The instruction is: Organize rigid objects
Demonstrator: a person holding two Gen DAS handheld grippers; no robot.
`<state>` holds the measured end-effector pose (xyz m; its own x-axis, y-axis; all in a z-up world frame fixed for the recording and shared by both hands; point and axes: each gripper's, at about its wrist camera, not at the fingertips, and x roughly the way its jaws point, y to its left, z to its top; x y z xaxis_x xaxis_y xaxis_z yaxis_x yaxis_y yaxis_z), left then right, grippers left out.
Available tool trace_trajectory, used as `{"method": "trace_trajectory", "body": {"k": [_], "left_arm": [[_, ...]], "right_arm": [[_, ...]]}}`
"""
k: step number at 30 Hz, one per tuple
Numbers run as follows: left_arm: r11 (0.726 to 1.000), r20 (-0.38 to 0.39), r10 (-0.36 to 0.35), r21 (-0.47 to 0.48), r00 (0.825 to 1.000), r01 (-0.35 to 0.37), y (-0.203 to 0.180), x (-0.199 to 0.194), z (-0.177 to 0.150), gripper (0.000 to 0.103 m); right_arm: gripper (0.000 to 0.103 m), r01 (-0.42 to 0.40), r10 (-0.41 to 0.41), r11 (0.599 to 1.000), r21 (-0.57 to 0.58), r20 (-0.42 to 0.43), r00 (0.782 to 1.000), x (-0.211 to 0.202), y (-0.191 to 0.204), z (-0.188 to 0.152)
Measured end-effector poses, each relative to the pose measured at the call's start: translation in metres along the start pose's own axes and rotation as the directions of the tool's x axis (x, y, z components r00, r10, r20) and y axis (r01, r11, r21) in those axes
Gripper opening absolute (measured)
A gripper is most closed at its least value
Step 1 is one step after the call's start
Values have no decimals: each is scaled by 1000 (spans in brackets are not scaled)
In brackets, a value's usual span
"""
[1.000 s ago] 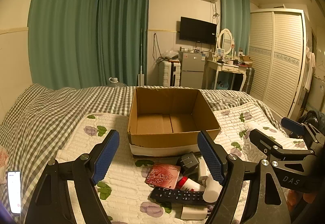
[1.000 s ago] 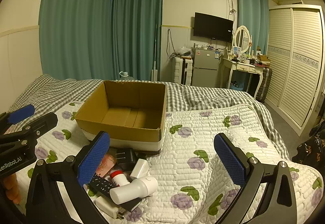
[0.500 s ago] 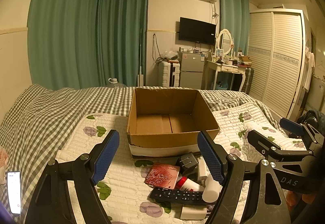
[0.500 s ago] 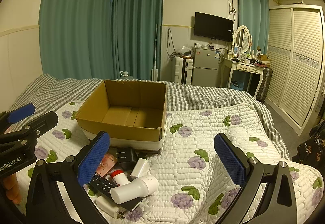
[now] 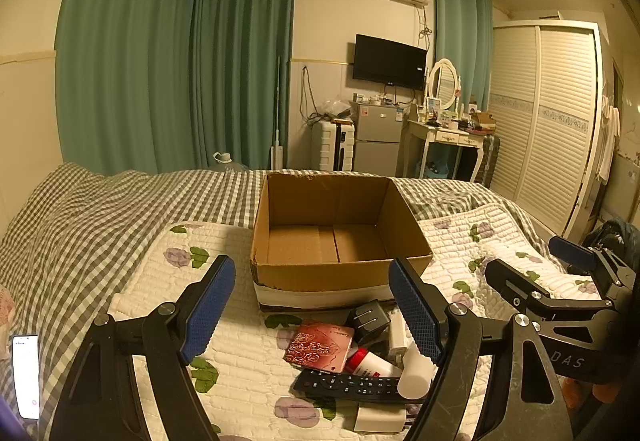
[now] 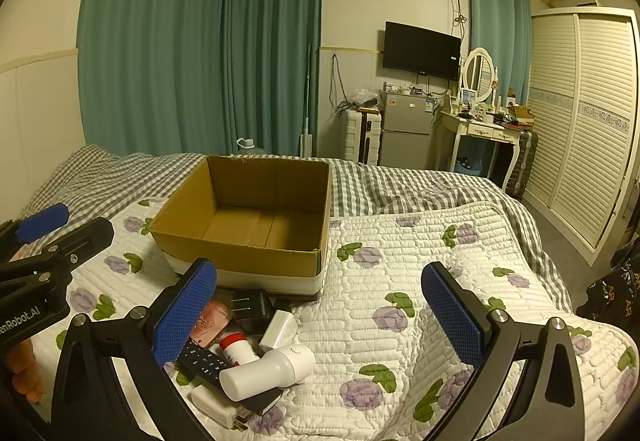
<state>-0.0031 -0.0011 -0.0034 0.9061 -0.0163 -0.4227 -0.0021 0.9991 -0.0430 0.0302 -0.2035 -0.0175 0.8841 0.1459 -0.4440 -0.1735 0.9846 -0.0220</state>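
Observation:
An empty cardboard box [image 5: 340, 273] [image 6: 240, 257] stands on the bed. In front of it lies a pile: a pink rose-patterned case [image 5: 319, 345], a black charger [image 5: 368, 321] [image 6: 252, 308], a black remote [image 5: 348, 385] [image 6: 208, 363], a white bottle with red band [image 6: 236, 348], a white cylindrical device [image 6: 267, 372] and a white adapter [image 6: 279, 327]. My left gripper [image 5: 314, 311] hovers open just above the pile. My right gripper [image 6: 318, 311] is open too, to the right of the pile and holding nothing.
A white quilt with purple flowers [image 6: 420, 281] covers a grey checked bedspread [image 5: 80, 225]. A lit phone [image 5: 25, 375] lies at the left. Beyond the bed stand a small fridge [image 6: 404, 133], a dressing table [image 6: 480, 129] and a louvred wardrobe [image 6: 580, 121].

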Motion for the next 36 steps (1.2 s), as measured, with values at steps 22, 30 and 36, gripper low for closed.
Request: {"method": "trace_trajectory", "body": {"k": [22,30,36], "left_arm": [[1000,-1,-1,-2,1000,1,1,0,1,82],[1000,-3,-1,-8,1000,1,1,-1,2,82],[1000,-10,9,-18,1000,-9,2,0,0,82]], "right_arm": [[103,0,0,1000,-24,-3,1000,1,7,4],[103,3,-3,1000,-23,-13,1000,1,7,3],[103,29,-30,999,-43,-33,999,7,8,0]]}}
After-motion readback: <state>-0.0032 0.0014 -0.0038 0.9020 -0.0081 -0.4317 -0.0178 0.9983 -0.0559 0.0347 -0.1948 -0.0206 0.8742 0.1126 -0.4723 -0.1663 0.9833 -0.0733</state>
